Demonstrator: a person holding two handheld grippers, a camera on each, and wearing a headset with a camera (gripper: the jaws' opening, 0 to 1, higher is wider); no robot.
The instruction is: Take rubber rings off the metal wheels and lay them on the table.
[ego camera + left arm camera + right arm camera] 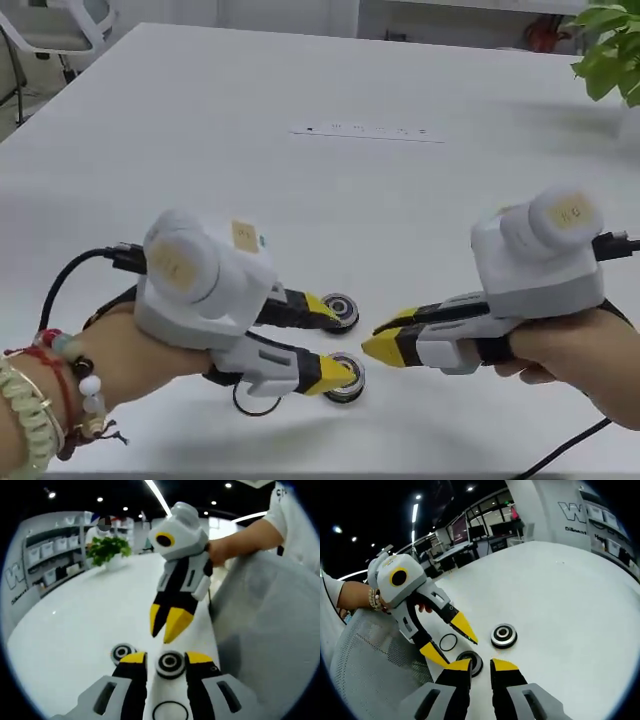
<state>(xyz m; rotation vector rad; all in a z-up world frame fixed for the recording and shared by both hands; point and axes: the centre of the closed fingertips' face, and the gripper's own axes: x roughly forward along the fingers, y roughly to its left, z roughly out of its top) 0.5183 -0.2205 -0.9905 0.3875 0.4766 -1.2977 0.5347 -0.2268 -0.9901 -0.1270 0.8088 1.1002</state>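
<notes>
Two metal wheels lie on the white table, one farther off, one nearer. My left gripper is open, and its yellow tips reach over both. In the left gripper view the near wheel lies between my left gripper's tips, the other wheel to the left. A loose black rubber ring lies on the table under that gripper. My right gripper points at the wheels from the right, jaws a narrow gap apart and empty. Ahead of the right gripper are both wheels and the ring.
A flat socket strip is set in the table farther back. A green plant stands at the far right corner. An office chair is beyond the far left edge. Black cables trail from both grippers.
</notes>
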